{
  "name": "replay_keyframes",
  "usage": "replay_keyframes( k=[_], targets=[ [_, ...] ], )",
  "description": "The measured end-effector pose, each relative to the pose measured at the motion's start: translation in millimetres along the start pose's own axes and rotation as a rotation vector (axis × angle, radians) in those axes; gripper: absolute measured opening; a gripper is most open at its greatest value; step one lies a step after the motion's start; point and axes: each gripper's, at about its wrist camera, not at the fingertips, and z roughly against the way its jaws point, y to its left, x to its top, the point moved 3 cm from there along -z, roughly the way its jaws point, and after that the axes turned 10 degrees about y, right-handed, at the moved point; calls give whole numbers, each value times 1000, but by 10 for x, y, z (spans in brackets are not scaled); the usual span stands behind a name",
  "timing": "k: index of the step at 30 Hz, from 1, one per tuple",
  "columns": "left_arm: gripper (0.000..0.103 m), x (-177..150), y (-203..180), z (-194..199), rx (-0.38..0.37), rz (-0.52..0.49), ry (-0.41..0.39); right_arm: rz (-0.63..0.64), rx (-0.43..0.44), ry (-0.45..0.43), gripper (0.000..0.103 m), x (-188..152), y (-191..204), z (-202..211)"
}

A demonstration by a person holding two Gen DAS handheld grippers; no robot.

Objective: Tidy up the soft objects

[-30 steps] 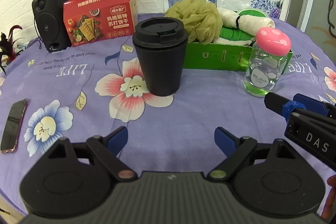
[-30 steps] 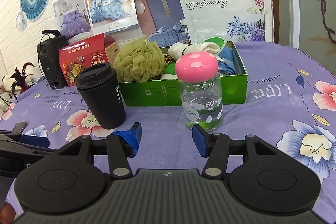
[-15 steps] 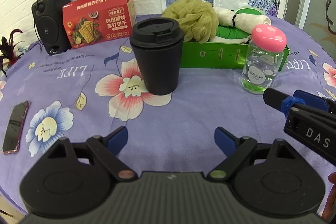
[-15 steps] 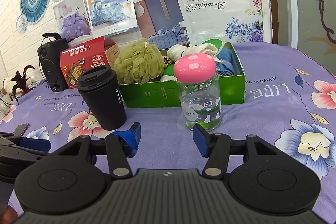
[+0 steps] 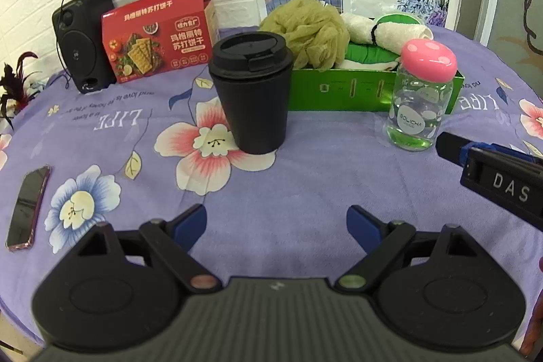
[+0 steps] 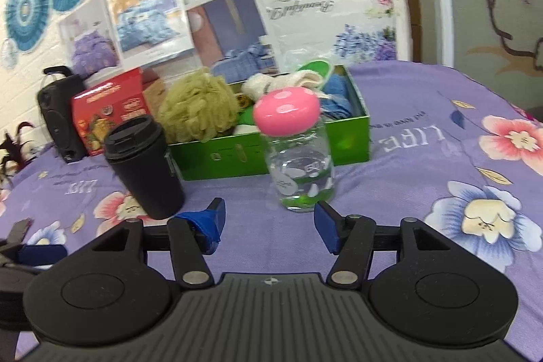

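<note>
Both claws, left claw [image 5: 276, 224] and right claw [image 6: 268, 226], were held wide and empty; the mesh pouf [image 5: 305, 31], judged light and squashy, could be pinched anywhere.

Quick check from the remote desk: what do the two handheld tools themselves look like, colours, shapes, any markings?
Both match: a black ribbed body with two round housings and angular black linkage arms ending in blue pads. The left tool has one pinkish and one green pivot pin; the right tool has silver pins, and blue tape is wrapped round its left fingertip. From the left wrist view, its side reads "DAS" in white.
</note>
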Motion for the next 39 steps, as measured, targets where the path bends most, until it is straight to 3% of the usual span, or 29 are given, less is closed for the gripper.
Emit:
replay_keyframes(
  k=[7,16,22,30,34,39],
  targets=[
    [92,-29,32,-45,14,16,1,8,6,67,45,-48,9,-87],
    [92,10,34,-53,90,-10,-11,39,19,64,46,-16,17,-39],
    [92,6,67,-12,18,18,0,12,27,39,46,9,-23,41],
    [92,-48,86,89,52,28,-16,-28,-13,-54,46,45,-123,295],
    [92,-69,147,33,75,47,3,-78,-21,-22,46,-24,-245,233],
    [92,-42,210,-120,32,79,51,-109,-43,38,46,-79,-363,79]
  ],
)
